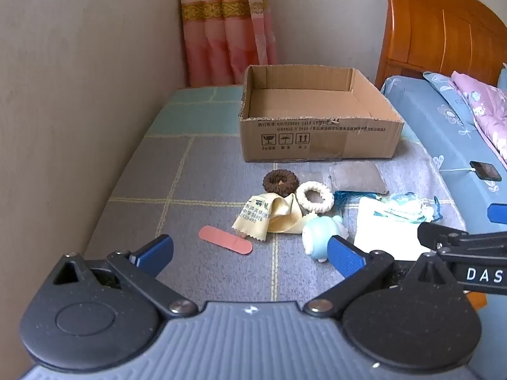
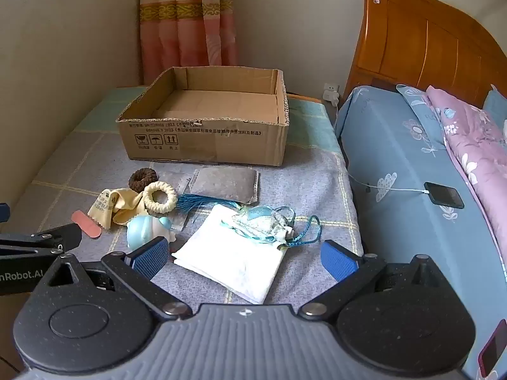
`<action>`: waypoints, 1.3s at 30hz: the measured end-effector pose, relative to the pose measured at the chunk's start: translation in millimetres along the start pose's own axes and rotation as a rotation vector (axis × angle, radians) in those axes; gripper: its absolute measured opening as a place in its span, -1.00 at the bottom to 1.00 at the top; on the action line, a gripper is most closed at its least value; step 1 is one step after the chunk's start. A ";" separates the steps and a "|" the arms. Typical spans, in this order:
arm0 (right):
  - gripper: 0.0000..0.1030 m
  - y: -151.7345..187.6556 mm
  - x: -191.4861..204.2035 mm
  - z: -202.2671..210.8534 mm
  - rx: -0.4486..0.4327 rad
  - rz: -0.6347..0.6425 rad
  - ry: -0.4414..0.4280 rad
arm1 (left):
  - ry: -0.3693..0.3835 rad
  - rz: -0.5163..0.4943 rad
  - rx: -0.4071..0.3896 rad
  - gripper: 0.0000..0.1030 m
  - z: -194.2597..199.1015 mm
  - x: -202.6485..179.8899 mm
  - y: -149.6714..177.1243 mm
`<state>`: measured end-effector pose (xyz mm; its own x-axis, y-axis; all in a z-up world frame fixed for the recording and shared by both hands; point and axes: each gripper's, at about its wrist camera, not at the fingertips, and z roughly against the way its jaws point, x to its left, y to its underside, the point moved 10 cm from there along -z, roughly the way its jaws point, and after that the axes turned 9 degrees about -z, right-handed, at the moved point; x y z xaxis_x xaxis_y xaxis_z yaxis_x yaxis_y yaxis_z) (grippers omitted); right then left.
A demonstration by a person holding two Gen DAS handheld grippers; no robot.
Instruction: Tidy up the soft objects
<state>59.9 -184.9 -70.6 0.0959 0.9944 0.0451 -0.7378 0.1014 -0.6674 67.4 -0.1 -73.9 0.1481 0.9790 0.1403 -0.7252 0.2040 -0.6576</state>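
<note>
An open, empty cardboard box point(image 1: 320, 139) point(image 2: 206, 141) stands at the back of the checked cloth. In front of it lie a brown scrunchie point(image 1: 280, 182) point(image 2: 143, 179), a cream scrunchie point(image 1: 316, 197) point(image 2: 160, 197), a yellow printed cloth point(image 1: 269, 217) point(image 2: 118, 204), a pink plaster point(image 1: 225, 239) point(image 2: 86, 224), a pale blue soft toy point(image 1: 320, 232) point(image 2: 147, 229), a grey pad point(image 1: 356, 177) point(image 2: 226, 183), a blue tassel point(image 2: 206, 202), a white folded cloth point(image 1: 385, 237) point(image 2: 234, 256) and a blue drawstring pouch point(image 2: 266, 223). My left gripper point(image 1: 250, 255) is open above the plaster. My right gripper point(image 2: 244, 258) is open over the white cloth.
A blue-sheeted bed point(image 2: 412, 164) with a wooden headboard point(image 2: 421, 41) stands on the right, with a pink quilt point(image 2: 475, 145) and a charging phone point(image 2: 443, 198) on it. A wall point(image 1: 79, 95) bounds the left side, and curtains point(image 1: 225, 25) hang behind.
</note>
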 end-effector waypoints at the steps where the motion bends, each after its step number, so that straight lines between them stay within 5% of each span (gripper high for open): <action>1: 1.00 0.1 -0.1 -0.1 0.000 -0.001 0.000 | -0.003 -0.003 -0.003 0.99 0.1 0.1 -0.4; 39: 1.00 -0.4 1.3 3.5 -0.001 -0.005 -0.007 | 0.004 0.024 0.011 0.99 1.7 -1.2 3.0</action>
<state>57.9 -183.6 -67.7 0.0949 0.9940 0.0536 -0.7365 0.1063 -0.6680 63.9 -0.7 -74.8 0.1338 0.9835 0.1215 -0.7360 0.1807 -0.6524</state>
